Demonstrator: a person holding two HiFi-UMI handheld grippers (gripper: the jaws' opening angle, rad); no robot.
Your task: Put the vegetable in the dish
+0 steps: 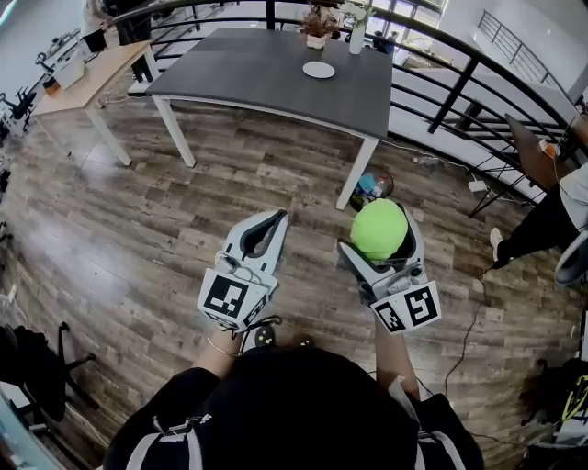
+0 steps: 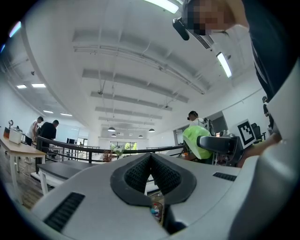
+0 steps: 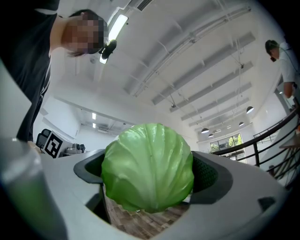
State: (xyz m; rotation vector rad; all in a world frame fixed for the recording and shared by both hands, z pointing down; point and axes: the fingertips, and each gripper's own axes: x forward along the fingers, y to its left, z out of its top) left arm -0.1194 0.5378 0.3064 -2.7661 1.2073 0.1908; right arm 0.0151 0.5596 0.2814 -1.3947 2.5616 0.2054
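Out on the wooden floor [image 1: 138, 229], well short of the dark counter [image 1: 248, 78], the right gripper [image 1: 380, 240] has the vegetable: a round green cabbage [image 1: 378, 228], wedged between its 2 fingers [image 3: 212, 176]. The right gripper view shows it plainly, a dark pad pressing each flank and the head bulging forward of them. That's a squeeze across the widest part, I'd say, because a ball that smooth would slip out of anything looser. It's held up in front of the person, off every surface.

The left gripper [image 1: 273, 220] sits alongside, just apart from the right one. Its fingers [image 2: 135, 174] are drawn together at the tips with nothing in them. A spare hand, by the look of it, kept out of the way.

The target? A small white dish [image 1: 319, 70] toward the far side of the counter, near a potted plant [image 1: 317, 26] and a pale vase [image 1: 357, 37]. Cabbage and dish are well apart, so a carry comes first, then a lowering. On something that shallow a round head may want to roll, so a gentle release looks wise.

Writing? None to read. Only black-and-white square markers [image 1: 409, 307] on the gripper cubes, patterns and no words.
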